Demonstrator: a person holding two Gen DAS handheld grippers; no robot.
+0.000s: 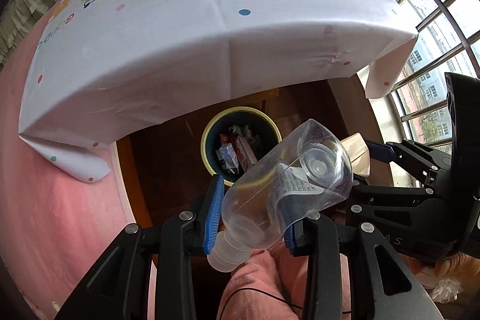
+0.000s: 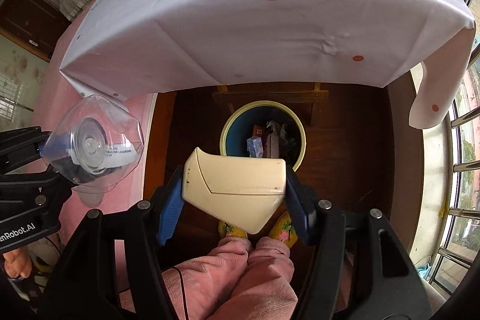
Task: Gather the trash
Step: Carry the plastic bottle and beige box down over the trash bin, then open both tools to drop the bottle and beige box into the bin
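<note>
Between the blue-padded fingers of the left gripper (image 1: 255, 218) sits a clear empty plastic bottle with a white cap (image 1: 285, 188), pinched at its shoulder, cap end toward the camera, base tilted up and to the right. White printed label on bottle (image 1: 295, 180), text too small to read. Right gripper (image 2: 234, 200) jaws clamp a cream-coloured plastic box-shaped container with an angled seam (image 2: 237, 185), gripped on both side faces, no writing visible on it. From the right wrist view the bottle shows at left, base-on, label print blurred; black body of the left gripper there reads "enRobot.AI", partly cut off. From the left wrist view the right gripper's body shows faint letters "AS".

Below both grippers, on dark brown wooden floor (image 2: 354, 146), stands a round bin with pale yellow rim and dark blue inside (image 2: 264, 137). Bin already holds trash: a red packet, a bluish clear wrapper, dark crumpled bits. Cream container hangs just over the bin's near rim; bottle off to the bin's left.

Beyond: table draped in white cloth with coloured dots and cartoon print (image 1: 210, 20), lettering "GOOD" at its left edge. Pink trouser legs (image 2: 240, 275) and yellow knitted slippers at bottom. Barred windows on right.
</note>
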